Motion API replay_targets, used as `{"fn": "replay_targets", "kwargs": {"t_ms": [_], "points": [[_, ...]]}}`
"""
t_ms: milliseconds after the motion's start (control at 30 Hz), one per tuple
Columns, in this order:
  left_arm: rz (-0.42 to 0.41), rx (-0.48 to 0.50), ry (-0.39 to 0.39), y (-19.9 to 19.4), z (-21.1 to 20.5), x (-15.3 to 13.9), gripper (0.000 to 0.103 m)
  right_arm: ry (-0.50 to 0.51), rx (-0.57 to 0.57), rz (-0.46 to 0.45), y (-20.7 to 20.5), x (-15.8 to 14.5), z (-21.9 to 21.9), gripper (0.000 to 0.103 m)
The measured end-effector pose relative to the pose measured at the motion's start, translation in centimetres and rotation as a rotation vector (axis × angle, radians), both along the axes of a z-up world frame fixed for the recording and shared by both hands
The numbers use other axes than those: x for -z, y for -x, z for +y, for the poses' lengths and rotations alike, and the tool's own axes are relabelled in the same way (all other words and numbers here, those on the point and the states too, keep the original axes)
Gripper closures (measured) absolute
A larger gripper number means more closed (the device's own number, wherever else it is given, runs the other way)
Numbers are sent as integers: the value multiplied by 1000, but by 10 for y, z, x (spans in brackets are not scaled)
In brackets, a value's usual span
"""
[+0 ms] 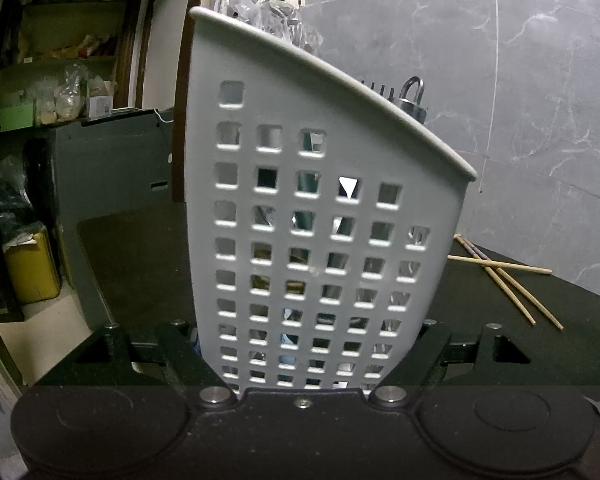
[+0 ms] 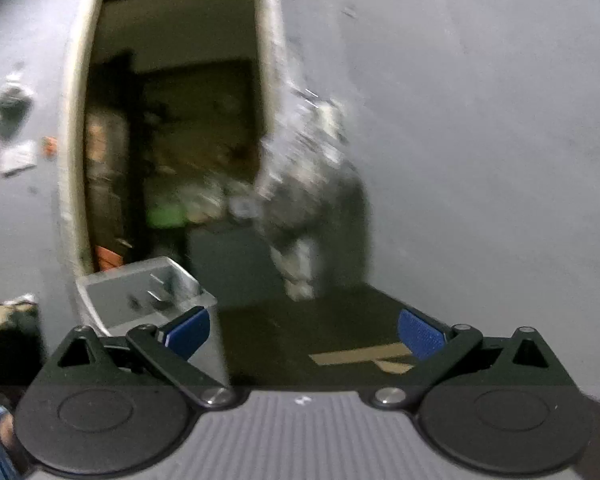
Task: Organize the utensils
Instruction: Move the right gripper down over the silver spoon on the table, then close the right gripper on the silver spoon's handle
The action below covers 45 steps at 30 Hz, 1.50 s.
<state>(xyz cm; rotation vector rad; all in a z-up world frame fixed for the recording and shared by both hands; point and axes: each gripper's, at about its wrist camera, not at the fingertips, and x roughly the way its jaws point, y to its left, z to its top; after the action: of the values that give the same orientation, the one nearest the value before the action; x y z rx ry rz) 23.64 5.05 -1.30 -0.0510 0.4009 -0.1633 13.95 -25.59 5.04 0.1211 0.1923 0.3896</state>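
Chopsticks (image 1: 508, 280) are what's left to sort out as far as I can see, a few bamboo ones crossed on the dark table (image 1: 140, 264) just right of the white perforated utensil caddy (image 1: 320, 216). They look light, stiff and thin, so they'll probably roll or skate if pinched near a tip; I'd grab around the middle, across the sticks, one at a time. The caddy is rigid plastic, light, top-heavy with metal utensils poking out past its rim. The left hand-held gripper (image 1: 308, 344) is clamped on the caddy's lower wall, steadying it. The right hand-held gripper (image 2: 304, 336) has its blue pads spread wide with nothing between them, the chopsticks blurry right in front and the caddy off to its left.
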Motion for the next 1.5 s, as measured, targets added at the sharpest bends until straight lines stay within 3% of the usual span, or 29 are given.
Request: {"fn": "replay_targets", "kwargs": {"t_ms": [267,400,500,600,800,867,967,1167,1500], "points": [[1,3,1,2,1,0,24,0,111,285,24,41,-52,0],[3,4,0,2,3,1,24,-22,100,363,44,64,-62,0],[4,4,1,2,3,1,24,21,76,370,59,72,-58,0],[4,6,4,2,3,1,24,127,40,367,72,78,-48,2],[3,6,4,1,2,1,24,197,-8,380,79,85,-31,28],[6,5,3,1,1,2,24,207,-5,364,79,85,-29,47],[11,6,8,0,1,2,24,207,9,354,76,86,-29,68],[13,9,6,-4,2,2,23,225,-3,330,57,86,-24,75],[17,11,3,-7,1,5,22,182,-36,392,-28,84,-23,74]]}}
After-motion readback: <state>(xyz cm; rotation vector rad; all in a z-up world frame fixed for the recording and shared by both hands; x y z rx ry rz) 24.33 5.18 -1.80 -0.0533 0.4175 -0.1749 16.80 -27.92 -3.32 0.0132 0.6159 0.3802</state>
